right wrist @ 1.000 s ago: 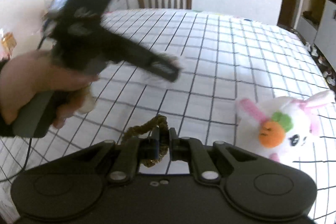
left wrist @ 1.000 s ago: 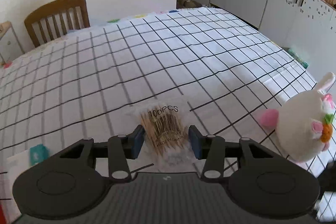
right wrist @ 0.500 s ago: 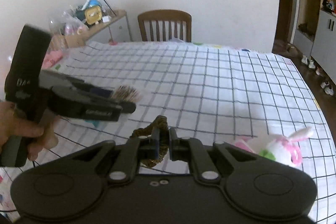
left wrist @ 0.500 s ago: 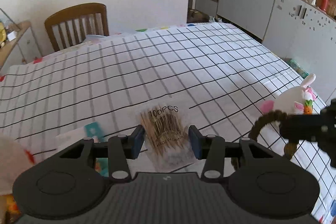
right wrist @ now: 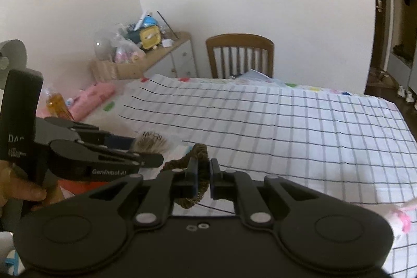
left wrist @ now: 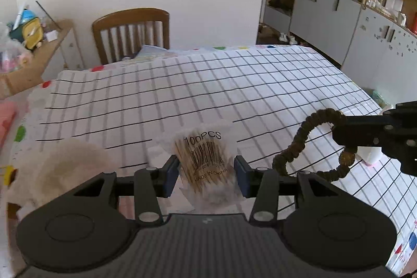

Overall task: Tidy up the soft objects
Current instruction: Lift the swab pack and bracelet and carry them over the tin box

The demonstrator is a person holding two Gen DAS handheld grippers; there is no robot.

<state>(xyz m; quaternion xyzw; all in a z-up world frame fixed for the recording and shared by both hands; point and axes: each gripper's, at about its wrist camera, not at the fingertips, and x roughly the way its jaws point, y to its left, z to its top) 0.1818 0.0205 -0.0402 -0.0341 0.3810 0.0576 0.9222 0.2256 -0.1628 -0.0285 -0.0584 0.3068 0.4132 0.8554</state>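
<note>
My left gripper [left wrist: 206, 175] is shut on a clear packet of cotton swabs [left wrist: 206, 163] marked 100PCS and holds it above the checked tablecloth [left wrist: 208, 85]. My right gripper [right wrist: 202, 177] is shut on a brown fabric hair tie [right wrist: 191, 160], also held in the air. In the left wrist view the hair tie [left wrist: 307, 145] hangs from the right gripper at the right. In the right wrist view the left gripper [right wrist: 146, 155] with the swab packet [right wrist: 152, 142] is at the left. A white bunny plush [right wrist: 401, 216] lies at the lower right edge.
A beige plush [left wrist: 65, 168] lies blurred at the table's left edge. A wooden chair [left wrist: 133, 33] stands at the far end. A cluttered side cabinet [right wrist: 146, 56] and pink items [right wrist: 91, 98] are at the left. Grey cupboards [left wrist: 351, 25] line the right wall.
Both grippers have risen and tilted up with their loads. The table looks farther away, and the bunny plush has slid toward the edge of both views.
</note>
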